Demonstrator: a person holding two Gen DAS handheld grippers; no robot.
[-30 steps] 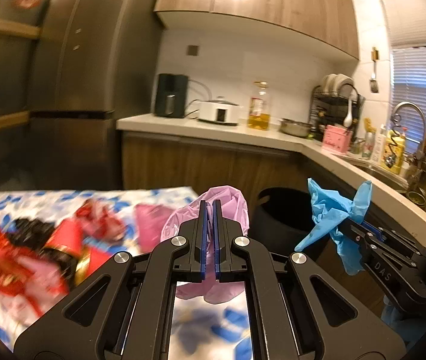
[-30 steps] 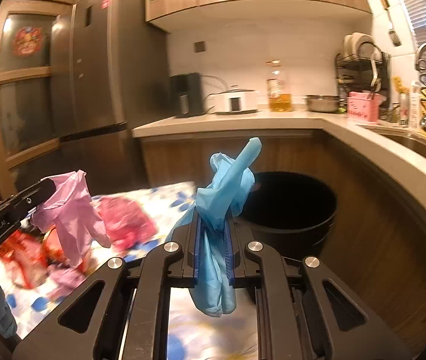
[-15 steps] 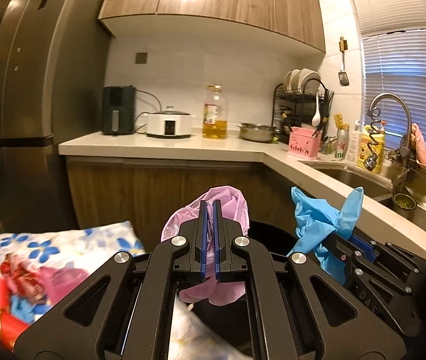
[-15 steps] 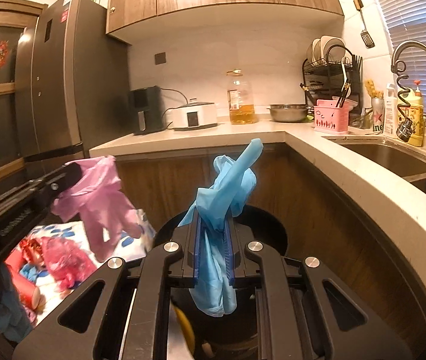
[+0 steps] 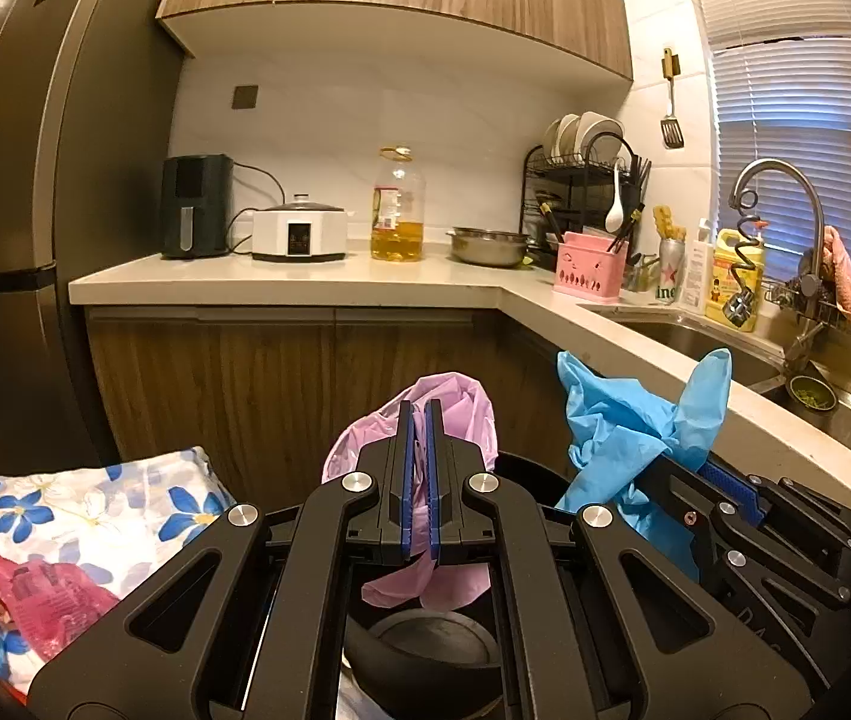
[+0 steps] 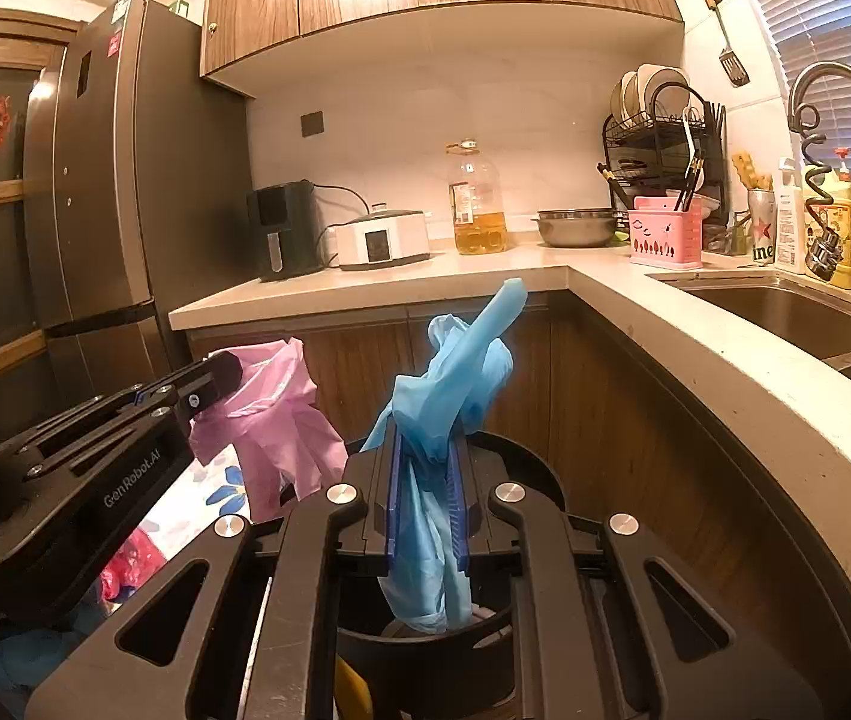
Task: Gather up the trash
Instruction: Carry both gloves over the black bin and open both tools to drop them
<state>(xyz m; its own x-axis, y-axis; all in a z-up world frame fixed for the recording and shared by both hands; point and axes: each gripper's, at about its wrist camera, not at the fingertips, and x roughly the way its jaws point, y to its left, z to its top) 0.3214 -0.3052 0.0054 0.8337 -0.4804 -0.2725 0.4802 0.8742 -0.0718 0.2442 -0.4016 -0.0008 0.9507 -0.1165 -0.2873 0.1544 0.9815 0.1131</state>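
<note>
**Both gloves over the bin, drop is next**

Left to right:

- Table with floral cloth (image 5: 125,498) on the far left: a pink wrapper (image 5: 47,600) and some red scraps on it, so my guess is more trash to fetch after this

- left gripper (image 5: 419,480): jaws clenched on the pink glove (image 5: 461,420). Glove bunches above the blue pads and hangs below them, loose end dangling over the bin's open mouth. In the right wrist view the same glove (image 6: 281,414) sits near the bin's left edge, partly over the cloth

- black bin (image 6: 521,456): on the floor against the wood cabinets, directly under both grippers. Something already inside, can't tell what

- right gripper (image 6: 425,492): jaws clamped on the blue glove (image 6: 455,372), one finger of it sticking up, the rest hanging down into the bin opening

Step in hand: carry done, release pending. Right looks well centred, so just part the jaws. Left probably wants a nudge toward bin centre first, otherwise the pink glove could catch the rim or land on the cloth. Thin gloves may cling to the pads; a small shake might be needed
</note>
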